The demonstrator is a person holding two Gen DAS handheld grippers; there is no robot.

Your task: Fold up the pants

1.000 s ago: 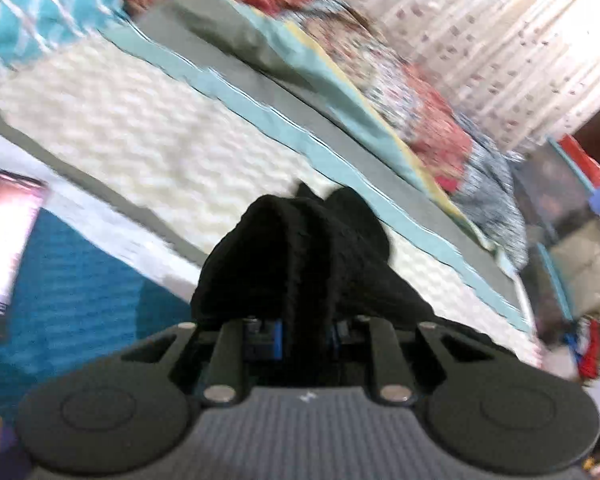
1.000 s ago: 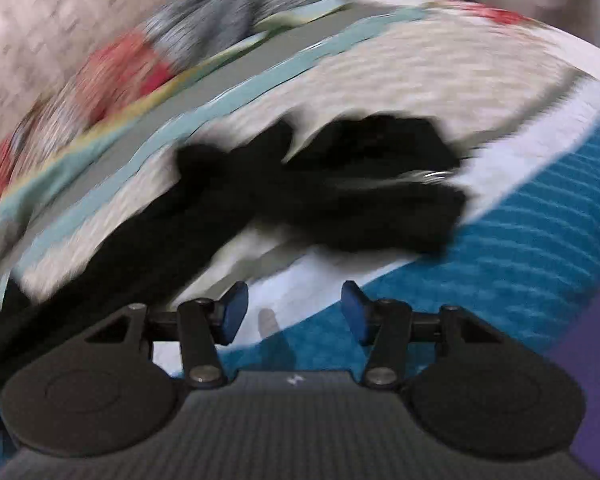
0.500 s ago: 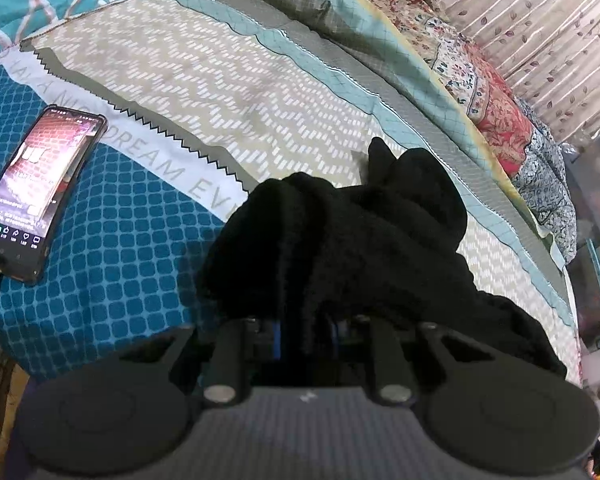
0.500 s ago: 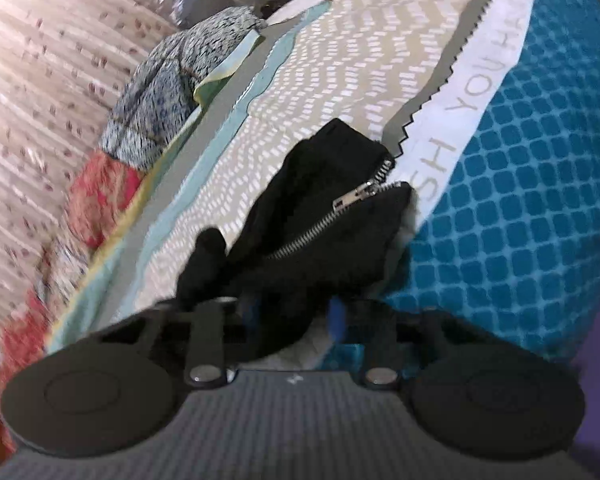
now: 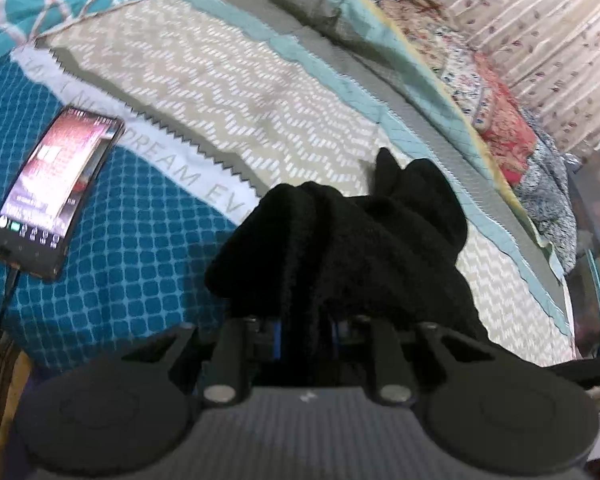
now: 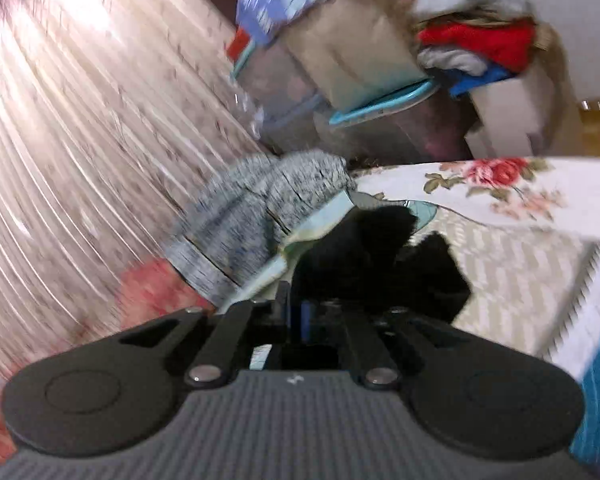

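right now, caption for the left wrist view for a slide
Left tool clamped on bunched black pants above a patterned bedspread, with a lit phone lying at the left.

Matt black fleecy cloth pants [image 5: 340, 248] on a quilted cloth bedspread [image 5: 220, 92]; glossy glass-faced phone [image 5: 56, 196].

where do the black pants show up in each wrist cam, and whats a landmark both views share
Left wrist view: the black pants are bunched at lower centre, clamped in the left gripper.
Right wrist view: they sit at centre right, pinched in the right gripper.
Shared landmark: the grey speckled bedding by the pleated curtain.
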